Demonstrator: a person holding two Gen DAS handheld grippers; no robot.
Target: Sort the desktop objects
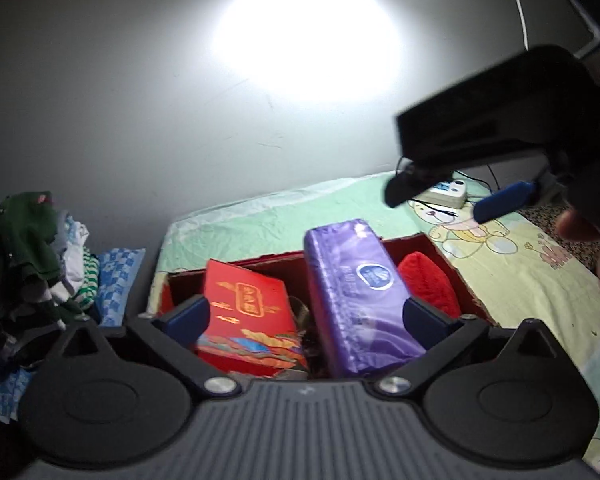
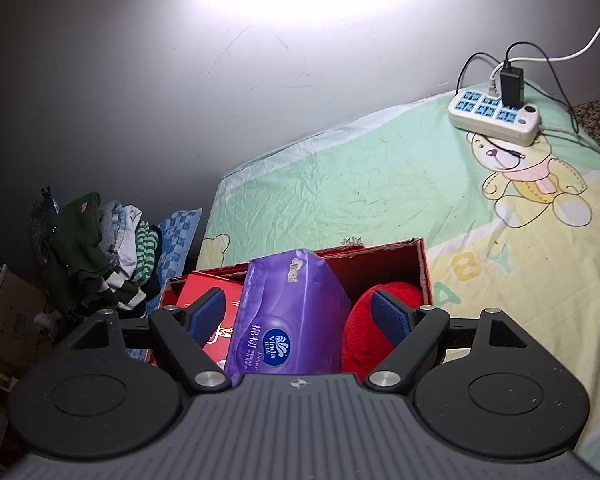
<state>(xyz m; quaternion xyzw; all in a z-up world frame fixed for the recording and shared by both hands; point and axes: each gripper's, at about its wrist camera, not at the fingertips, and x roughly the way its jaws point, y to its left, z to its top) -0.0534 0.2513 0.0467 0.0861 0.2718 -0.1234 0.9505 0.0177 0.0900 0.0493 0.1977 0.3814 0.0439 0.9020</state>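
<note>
A red open box (image 1: 452,258) (image 2: 380,264) sits on the bed sheet. In it lie a red gift box (image 1: 248,308) (image 2: 204,292), a purple Vinda tissue pack (image 1: 356,296) (image 2: 292,312) and a red plush item (image 1: 428,284) (image 2: 364,328). My left gripper (image 1: 306,314) is open above the box, its fingers on either side of the gift box and the tissue pack. My right gripper (image 2: 300,312) is open with its fingers on either side of the tissue pack, not pressing it. The right gripper also shows in the left wrist view (image 1: 460,200), raised at the right.
A white power strip (image 2: 496,114) (image 1: 448,194) with plugged cables lies on the cartoon bear sheet (image 2: 420,184) at the far right. A pile of clothes (image 2: 100,256) (image 1: 32,264) and a blue checked cloth (image 2: 176,236) lie left of the bed. A grey wall stands behind.
</note>
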